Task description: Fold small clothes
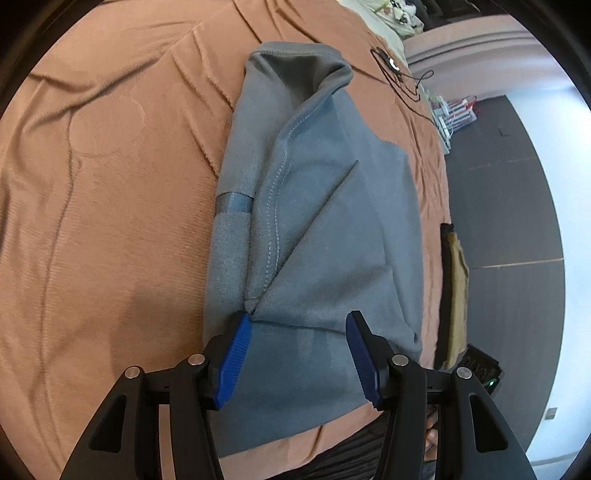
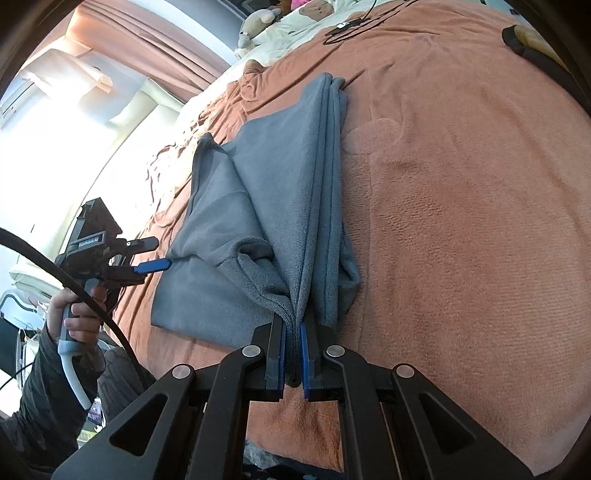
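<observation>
A grey fleece garment [image 1: 325,221] lies partly folded on the orange-brown blanket [image 1: 110,184]. My left gripper [image 1: 300,315] hovers open over the garment's near end. Its blue pads [image 1: 236,354] stand wide apart and the left one touches a pinched crease. In the right wrist view, my right gripper [image 2: 293,332] is shut on a bunched edge of the same garment [image 2: 266,192], several layers squeezed between its pads. The left gripper [image 2: 163,253], held by a person's hand [image 2: 74,314], shows there at the garment's far-left corner.
A black cable with a small device [image 1: 391,66] lies on the blanket beyond the garment. A tan item with a black edge [image 1: 456,295] sits at the bed's side, above dark floor [image 1: 517,184]. Pillows and a plush toy [image 2: 258,22] lie at the bed's head.
</observation>
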`<state>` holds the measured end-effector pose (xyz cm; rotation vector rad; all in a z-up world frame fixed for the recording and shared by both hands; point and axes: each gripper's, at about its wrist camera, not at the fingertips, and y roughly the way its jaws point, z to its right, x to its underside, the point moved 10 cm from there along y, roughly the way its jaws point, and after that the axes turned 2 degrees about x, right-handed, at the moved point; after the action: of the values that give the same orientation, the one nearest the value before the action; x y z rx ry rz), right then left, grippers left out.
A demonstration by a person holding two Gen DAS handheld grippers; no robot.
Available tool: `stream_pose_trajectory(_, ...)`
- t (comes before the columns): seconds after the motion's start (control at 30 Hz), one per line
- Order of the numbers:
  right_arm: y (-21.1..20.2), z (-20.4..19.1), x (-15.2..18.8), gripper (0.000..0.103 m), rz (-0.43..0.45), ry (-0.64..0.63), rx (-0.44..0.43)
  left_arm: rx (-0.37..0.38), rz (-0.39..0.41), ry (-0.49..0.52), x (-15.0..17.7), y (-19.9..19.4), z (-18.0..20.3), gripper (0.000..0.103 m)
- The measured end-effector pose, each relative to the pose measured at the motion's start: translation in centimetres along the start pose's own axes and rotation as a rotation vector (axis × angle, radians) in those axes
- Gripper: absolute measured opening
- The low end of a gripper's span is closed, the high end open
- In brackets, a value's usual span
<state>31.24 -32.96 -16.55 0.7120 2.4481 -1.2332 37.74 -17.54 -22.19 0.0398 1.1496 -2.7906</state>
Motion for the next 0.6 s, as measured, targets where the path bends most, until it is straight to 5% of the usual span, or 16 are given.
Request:
stream_pose_trajectory(0.17,0.0,-0.1,0.1,0.003,0.001,0.003,-0.001,0.017,0.035,-0.036,-1.1,0.3,-0.4,0.051)
stream_pose_trajectory(0.27,-0.1,0.1,0.3,0.003,0.003,0.006,-0.006,0.012,0.063,-0.004,-1.9,-0.5,0.5,0.011)
stream_pose_trajectory(0.3,-0.1,0.1,0.3,0.003,0.003,0.007,-0.007,0.019,0.071,0.003,-2.2,-0.7,0.8,0.008)
stream_pose_trajectory(0.6,0.0,0.2,0.3,0.003,0.002,0.015,-0.016,0.055,0.170,0.117,-5.6,-3.2,6.1,0.005)
